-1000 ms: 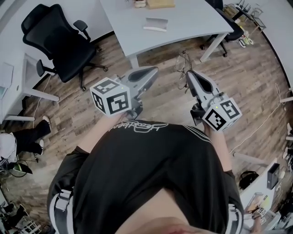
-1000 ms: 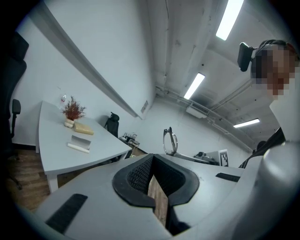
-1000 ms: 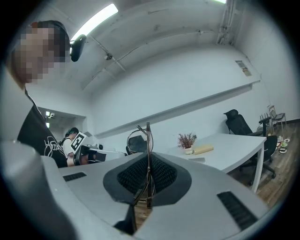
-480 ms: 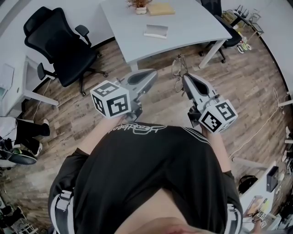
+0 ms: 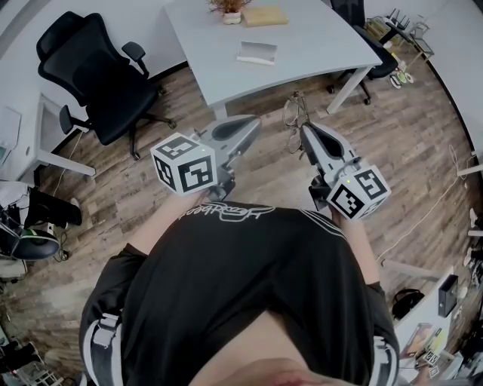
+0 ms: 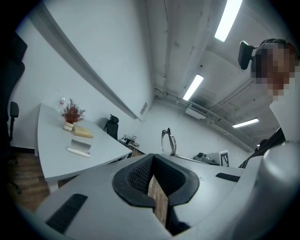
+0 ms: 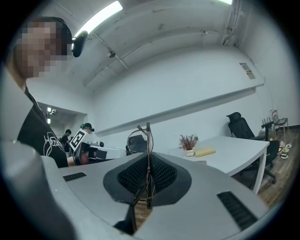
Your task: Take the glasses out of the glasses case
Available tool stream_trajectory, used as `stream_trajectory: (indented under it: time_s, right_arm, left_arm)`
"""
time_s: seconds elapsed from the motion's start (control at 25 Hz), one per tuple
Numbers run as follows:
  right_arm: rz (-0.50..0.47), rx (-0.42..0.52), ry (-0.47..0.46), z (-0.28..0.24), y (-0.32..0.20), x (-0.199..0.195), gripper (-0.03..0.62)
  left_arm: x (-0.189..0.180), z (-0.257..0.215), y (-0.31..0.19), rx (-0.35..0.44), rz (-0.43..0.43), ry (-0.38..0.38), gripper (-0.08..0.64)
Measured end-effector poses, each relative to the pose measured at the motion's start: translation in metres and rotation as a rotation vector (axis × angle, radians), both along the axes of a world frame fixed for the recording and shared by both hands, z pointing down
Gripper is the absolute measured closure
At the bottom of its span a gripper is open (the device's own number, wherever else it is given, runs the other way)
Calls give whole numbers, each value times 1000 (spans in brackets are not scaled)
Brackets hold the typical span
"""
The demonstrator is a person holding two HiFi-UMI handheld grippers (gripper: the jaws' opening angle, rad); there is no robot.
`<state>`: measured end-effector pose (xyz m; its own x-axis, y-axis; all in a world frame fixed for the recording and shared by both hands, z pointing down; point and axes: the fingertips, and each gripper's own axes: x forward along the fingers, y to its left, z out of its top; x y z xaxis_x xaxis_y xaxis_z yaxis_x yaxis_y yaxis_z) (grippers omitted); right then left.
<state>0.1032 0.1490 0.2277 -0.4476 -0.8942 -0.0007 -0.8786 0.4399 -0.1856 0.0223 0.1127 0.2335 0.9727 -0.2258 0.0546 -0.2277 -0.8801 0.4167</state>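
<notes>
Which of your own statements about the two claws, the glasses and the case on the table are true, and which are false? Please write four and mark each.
1. The right claw is shut on the glasses. True.
2. The glasses rest on the white table. False: they hang in the right claw above the wooden floor, in front of the table.
3. The left claw grips the grey case. False: the left claw holds nothing, and the case lies on the table.
4. In the head view, a black office chair stands left of the table. True.

2 grippers (image 5: 247,125) (image 5: 305,130), 1 pair of glasses (image 5: 293,113), 1 case (image 5: 256,52), 1 table (image 5: 309,41), 1 plant (image 5: 229,6)
</notes>
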Motion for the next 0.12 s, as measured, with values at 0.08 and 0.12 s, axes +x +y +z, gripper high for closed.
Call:
stream_trajectory:
  time_s: [0.08,0.12]
  right_arm:
    - [-1,0,-3,0,-3,0,572]
    - [-1,0,-4,0,-4,-1,574]
  left_arm:
    - [0,-1,-3,0,0,2,553]
    - [-1,-1,-4,0,0,2,553]
